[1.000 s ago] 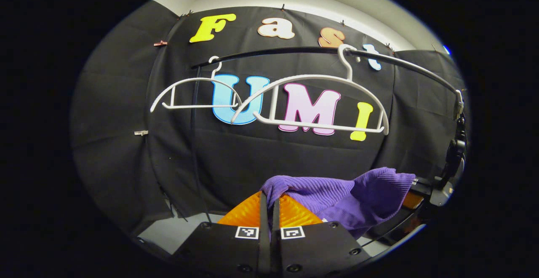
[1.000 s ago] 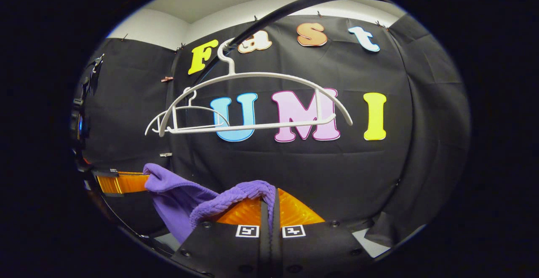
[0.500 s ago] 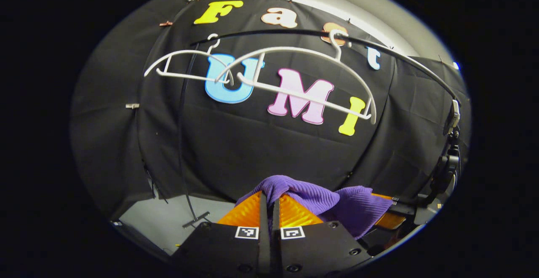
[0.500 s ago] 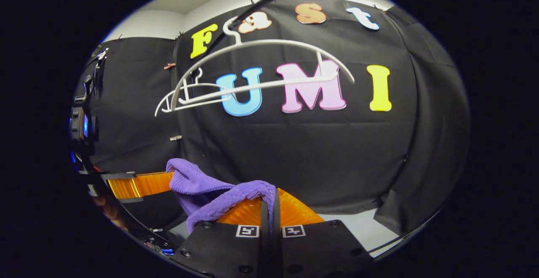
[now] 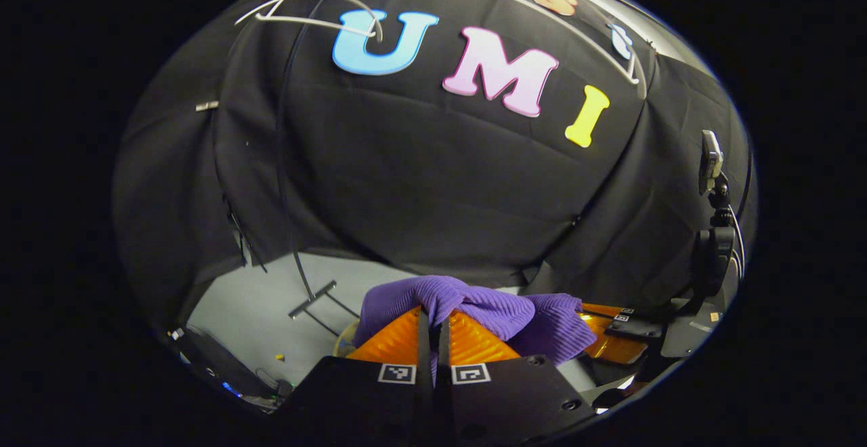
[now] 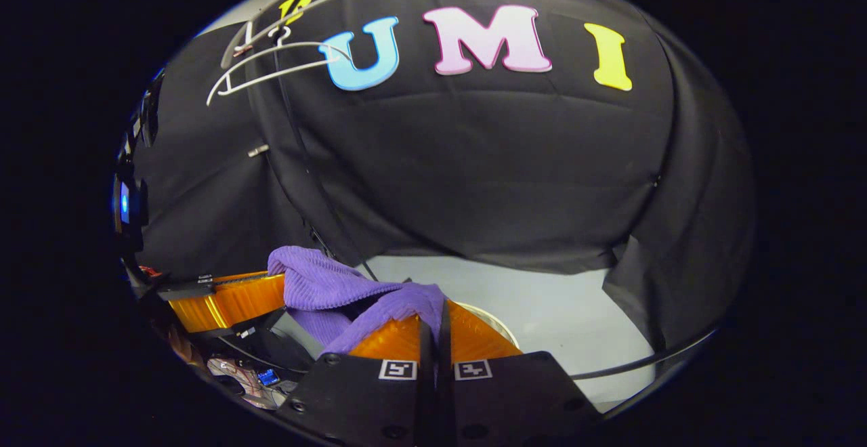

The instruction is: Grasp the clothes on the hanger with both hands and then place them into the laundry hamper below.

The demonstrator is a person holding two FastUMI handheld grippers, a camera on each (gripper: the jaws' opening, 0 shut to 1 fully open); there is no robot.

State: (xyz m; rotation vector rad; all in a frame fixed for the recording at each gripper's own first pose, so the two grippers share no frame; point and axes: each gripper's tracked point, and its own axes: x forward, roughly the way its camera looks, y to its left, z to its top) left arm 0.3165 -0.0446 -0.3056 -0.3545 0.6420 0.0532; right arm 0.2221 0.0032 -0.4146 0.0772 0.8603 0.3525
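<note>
A grey floor (image 6: 542,298) spread below the booth's black cloth wall (image 5: 420,183), and two bare white plastic hangers (image 6: 271,61) hung from a thin black rail high above, empty of clothing. Between the two tools sagged the purple ribbed knit garment (image 5: 474,305), clear of the hangers and held low over the floor, with the pale rim of a round laundry hamper (image 6: 498,322) just showing behind the right gripper's fingers.

The left gripper (image 5: 433,322) had its jaws pressed nearly together, a fold of the purple knit pinched between them. The right gripper (image 6: 433,318) stood the same, jaws all but closed on the garment's other end. In the right gripper view the left tool's fingers (image 6: 223,301) reached in from the left side, with the cloth draped from them.

The garment looked light, soft and limp: it bunched at each pinch and drooped between, so it would probably fold and slump the moment the jaws let go. The present holds, one near each end, seemed sound for carrying it, though loose knit can snag on a finger edge.

Small square black-and-white markers (image 5: 433,374) sat on each tool's body. No brand or label on the garment could be read.
</note>
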